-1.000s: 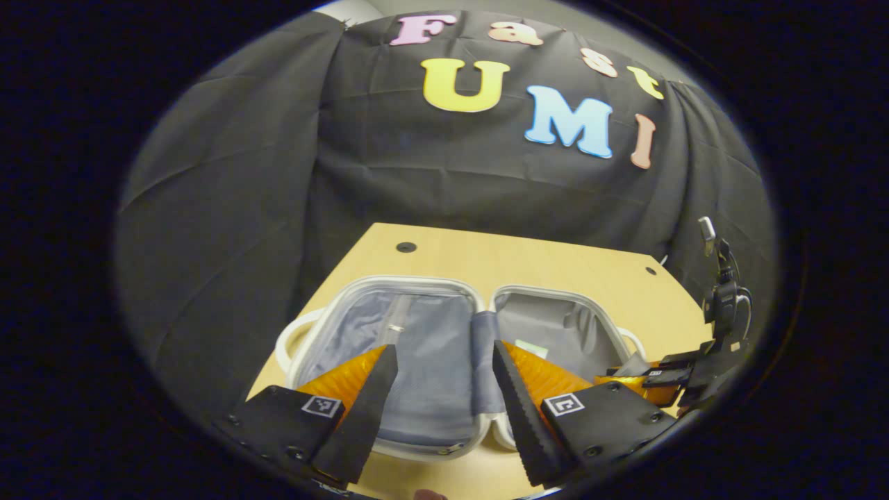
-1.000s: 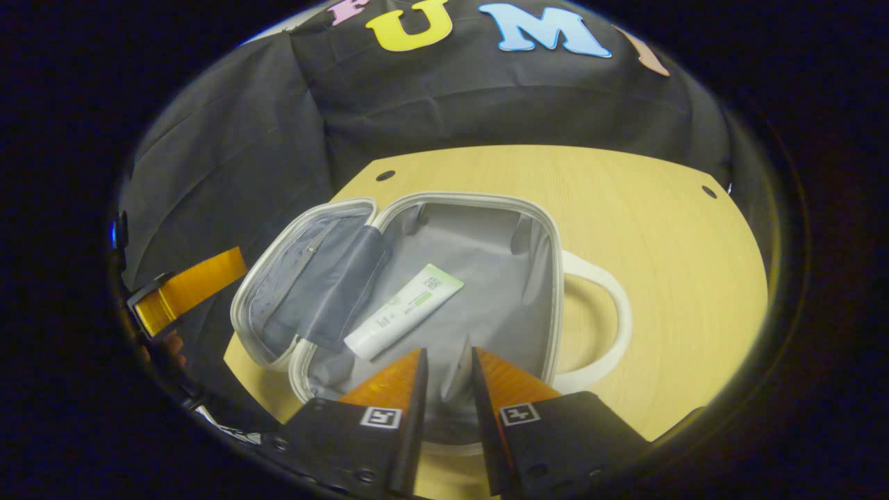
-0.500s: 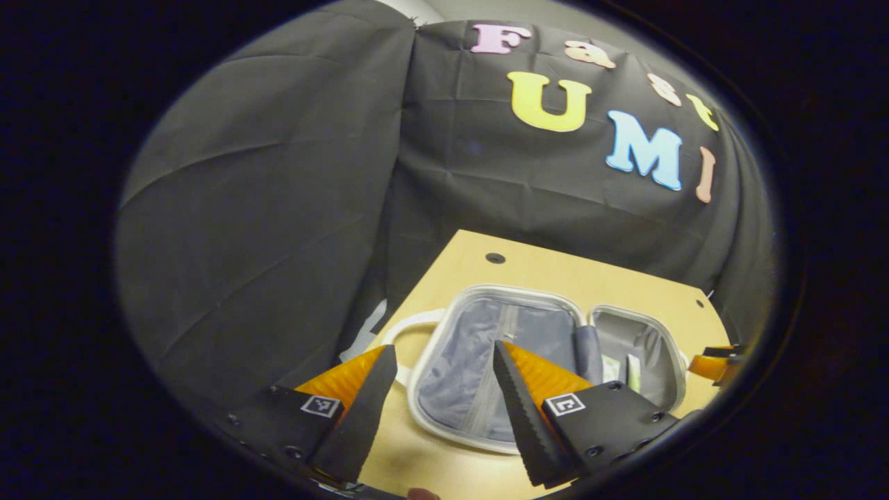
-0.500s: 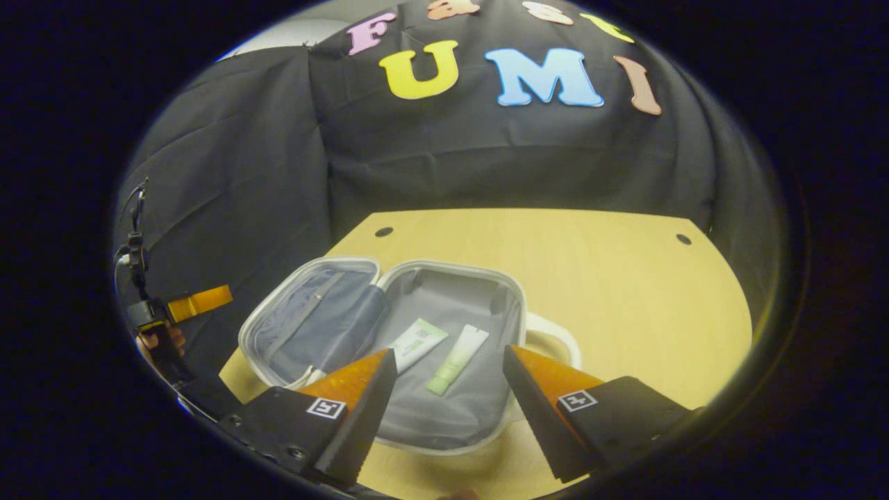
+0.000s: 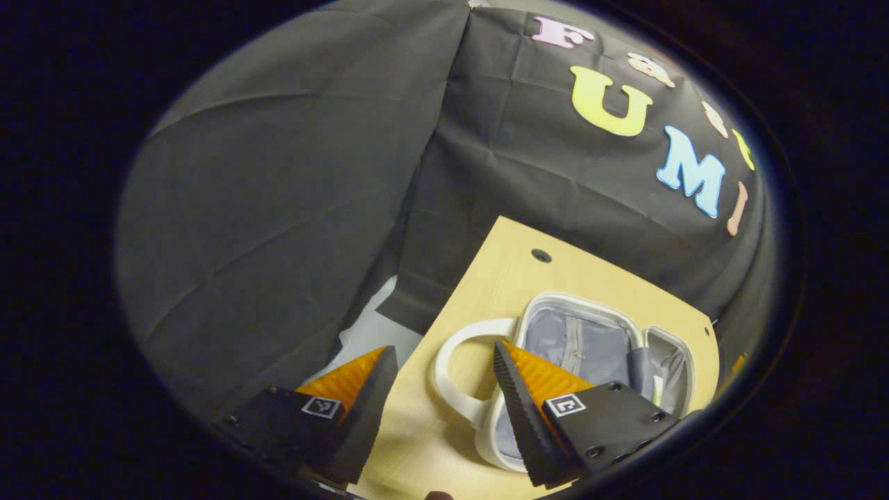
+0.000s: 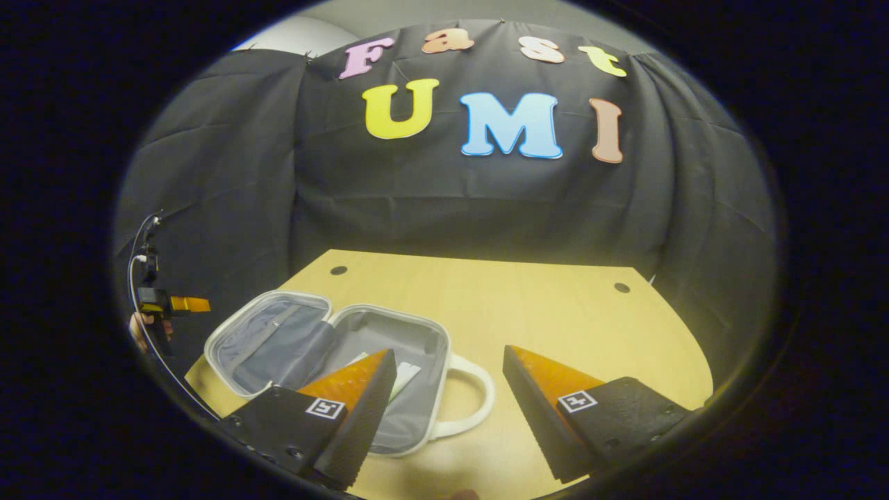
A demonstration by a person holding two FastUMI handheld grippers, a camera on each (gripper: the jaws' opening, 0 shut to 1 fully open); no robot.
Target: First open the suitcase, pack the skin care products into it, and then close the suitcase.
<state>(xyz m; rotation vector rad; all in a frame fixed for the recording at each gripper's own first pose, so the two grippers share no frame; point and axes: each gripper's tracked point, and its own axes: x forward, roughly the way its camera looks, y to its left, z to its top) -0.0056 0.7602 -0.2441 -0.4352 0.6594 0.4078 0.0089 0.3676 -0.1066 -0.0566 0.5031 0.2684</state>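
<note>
Field notes, both tools in hand. The suitcase [image 6: 326,361] lies butterflied open on the counter [image 6: 555,319], 2 halves flat and side by side, rims up. The zipped mesh half [image 5: 576,344] sits to my left side, the deeper grey half [image 6: 403,347] to my right. At least 1 pale tube [image 6: 406,375] of skin care product lies in the grey half; my own finger partly covers it, so I cannot count the tubes.

My right tool [image 6: 450,403] is released, fingers spread wide, gripping nothing, poised above the counter just beside the right-hand carry handle [image 6: 472,403]. My left tool [image 5: 444,410] is likewise released and empty, its fingers straddling the left-hand carry handle [image 5: 458,368] from above, not touching it as far as I can tell. In the right gripper view that left tool [image 6: 167,305] sits far off at the counter's left edge, with a hand [image 6: 139,330] behind it.

Judgement: packing looks done or nearly so; closing is the step in hand.

Risks:
1. The mesh half lies close to the counter's left edge. A push on it instead of a lift could slide the whole case off.
2. Folding 1 half over could tip the loose tube toward the hinge or rim, where it would jam the seam.
3. The curved handle is smooth; a shallow pinch may slip mid-swing and let the half drop.
4. With no hold on the grey half, the case may skate as the other half folds.
</note>
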